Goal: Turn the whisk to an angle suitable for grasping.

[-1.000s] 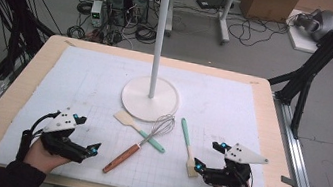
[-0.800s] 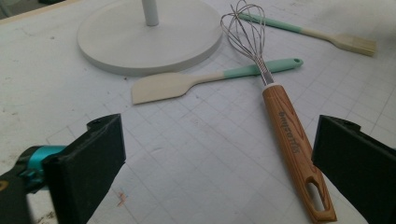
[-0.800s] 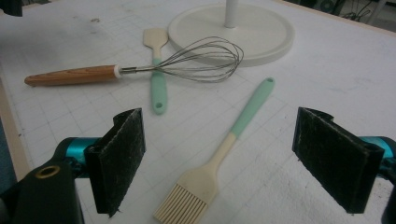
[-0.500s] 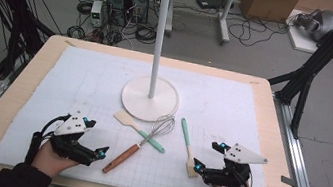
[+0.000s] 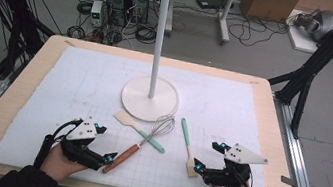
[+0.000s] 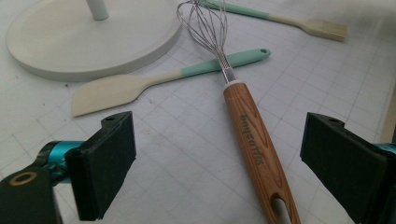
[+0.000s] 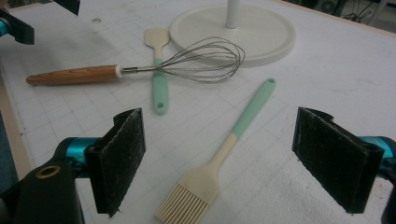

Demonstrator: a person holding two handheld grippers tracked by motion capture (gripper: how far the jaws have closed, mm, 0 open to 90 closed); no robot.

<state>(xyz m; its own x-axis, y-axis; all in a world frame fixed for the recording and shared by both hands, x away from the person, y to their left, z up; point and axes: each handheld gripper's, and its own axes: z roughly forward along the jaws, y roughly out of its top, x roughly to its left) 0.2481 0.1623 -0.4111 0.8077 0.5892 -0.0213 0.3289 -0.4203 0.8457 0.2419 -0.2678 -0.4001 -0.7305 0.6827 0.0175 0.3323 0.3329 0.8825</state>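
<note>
We see the left gripper (image 5: 106, 157) low over the mat at the near left, held in a hand that comes in from the near edge, jaws pointing right and slightly away. Its jaws have just been closing a little but stand wide, released, with the end of the whisk (image 6: 243, 116) handle between them and untouched by either pad. The right gripper (image 5: 198, 167) rests at the near right, jaws pointing left, spread wide and released, with the brush (image 7: 219, 154) head just ahead of them.

The whisk lies near the middle of the mat (image 5: 79, 90), handle toward the left gripper: turned wood with visible grain and printed lettering, a white collar, then a balloon of thin steel wires that reaches the stand (image 5: 150, 96). Its shaft crosses over the spatula (image 6: 140, 84), which has a flat cream blade and a mint handle. The brush has a mint handle and cream bristles. The stand is a white round disc with a slim upright pole. The mat is pale, gridded, slightly fuzzy.
</note>
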